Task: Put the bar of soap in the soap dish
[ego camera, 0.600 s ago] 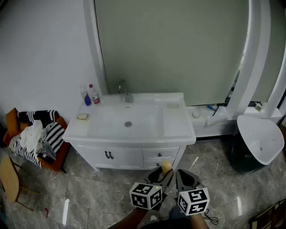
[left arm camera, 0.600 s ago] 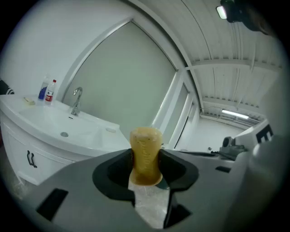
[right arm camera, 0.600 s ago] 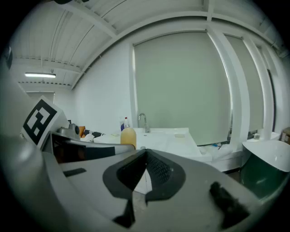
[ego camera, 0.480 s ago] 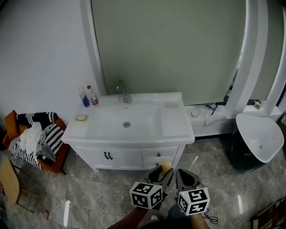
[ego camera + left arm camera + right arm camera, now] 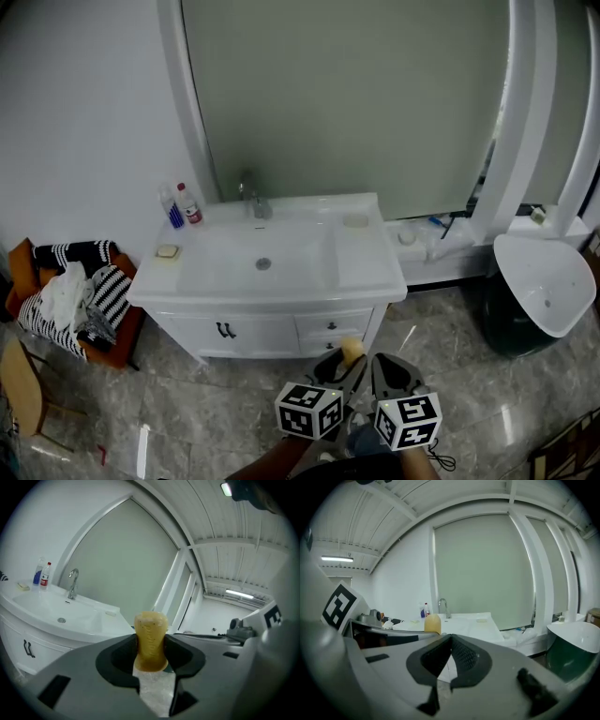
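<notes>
- The white vanity worktop (image 5: 370, 272) is well ahead of me. A small beige tray (image 5: 167, 251) sits at its left edge and a pale oval dish (image 5: 355, 221) at the far right. I can't tell which takes soap, so I'd walk closer first.
- My left gripper (image 5: 150, 645) has its fingers clamped on the upright yellow bar of soap (image 5: 150, 632); I'd keep it level and lower it gently.
- My right gripper (image 5: 449, 654) has its fingers together, with nothing between them.
- The labels on the two small bottles (image 5: 183, 204) are too small to read.
</notes>
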Available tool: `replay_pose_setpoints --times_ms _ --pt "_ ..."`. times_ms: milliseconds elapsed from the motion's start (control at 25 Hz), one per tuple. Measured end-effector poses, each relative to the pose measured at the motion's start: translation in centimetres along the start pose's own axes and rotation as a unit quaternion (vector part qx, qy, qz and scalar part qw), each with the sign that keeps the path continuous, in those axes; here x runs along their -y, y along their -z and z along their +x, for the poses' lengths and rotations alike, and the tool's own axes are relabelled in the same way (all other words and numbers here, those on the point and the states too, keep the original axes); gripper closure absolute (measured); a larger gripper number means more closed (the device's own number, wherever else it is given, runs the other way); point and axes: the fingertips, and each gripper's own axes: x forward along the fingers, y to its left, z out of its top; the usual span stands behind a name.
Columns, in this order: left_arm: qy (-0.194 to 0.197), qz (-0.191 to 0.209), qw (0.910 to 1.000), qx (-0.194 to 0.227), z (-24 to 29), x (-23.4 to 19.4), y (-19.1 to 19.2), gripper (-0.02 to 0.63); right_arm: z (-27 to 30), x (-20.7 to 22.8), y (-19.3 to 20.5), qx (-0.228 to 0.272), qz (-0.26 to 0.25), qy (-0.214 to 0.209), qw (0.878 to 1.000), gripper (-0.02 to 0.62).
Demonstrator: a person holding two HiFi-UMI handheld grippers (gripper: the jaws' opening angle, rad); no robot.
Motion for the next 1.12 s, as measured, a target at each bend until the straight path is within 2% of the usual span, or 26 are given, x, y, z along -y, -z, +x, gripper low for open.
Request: replay_pose_setpoints --times_ms 600,1120 --pt "-0.019 0.006 0.9998 -0.004 3.1 -2.6 -0.7 0.422 4.4 1.7 -0.1 0.003 0.012 -0.021 1.000 0.583" --pt "-0.034 0.002 0.9994 -0.010 9.6 -4.9 -2.9 0.422 9.4 6.8 -1.3 -0.004 0.024 -0.034 0.999 0.583"
